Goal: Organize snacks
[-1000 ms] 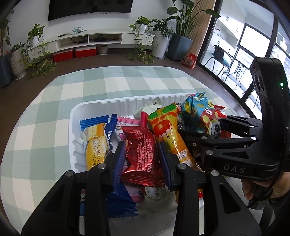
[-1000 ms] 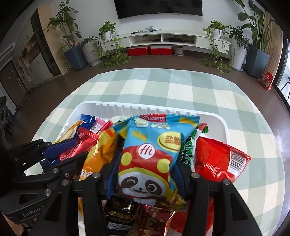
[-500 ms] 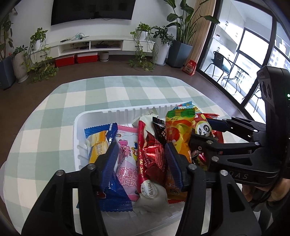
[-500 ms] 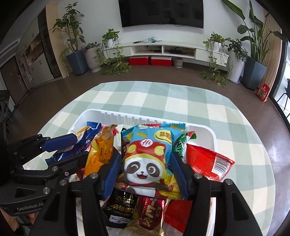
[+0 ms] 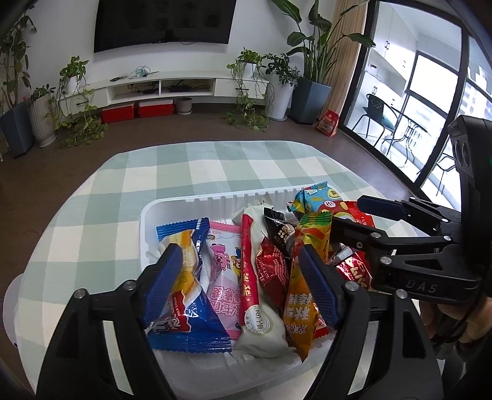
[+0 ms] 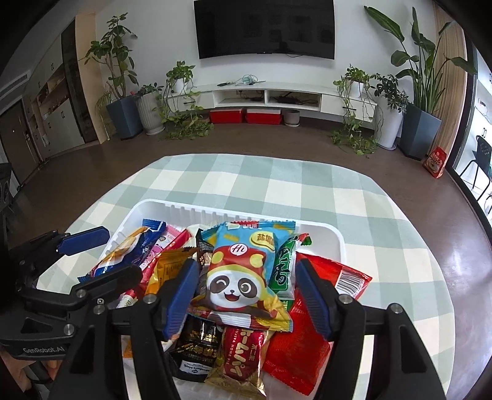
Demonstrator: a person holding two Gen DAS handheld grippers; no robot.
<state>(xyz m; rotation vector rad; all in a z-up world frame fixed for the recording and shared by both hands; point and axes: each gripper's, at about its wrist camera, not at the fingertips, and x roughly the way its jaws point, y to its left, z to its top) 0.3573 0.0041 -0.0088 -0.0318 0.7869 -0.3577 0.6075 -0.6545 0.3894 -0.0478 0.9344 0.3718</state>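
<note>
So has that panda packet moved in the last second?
Yes. The panda packet stood gripped in the right tongs; their jaws have just been opening, and it now lies lower in the white tray, atop the other snacks.

Our living room, bright daylight

We've got a wall TV [image 6: 266,29], white shelf [image 6: 267,92], potted plants [image 6: 424,101], brown floor [image 6: 92,172].

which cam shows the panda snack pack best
The right wrist view: the panda snack pack lies face up on the pile in the white tray, unobstructed. The left wrist view shows only its top edge, behind other packs and the right gripper.
</note>
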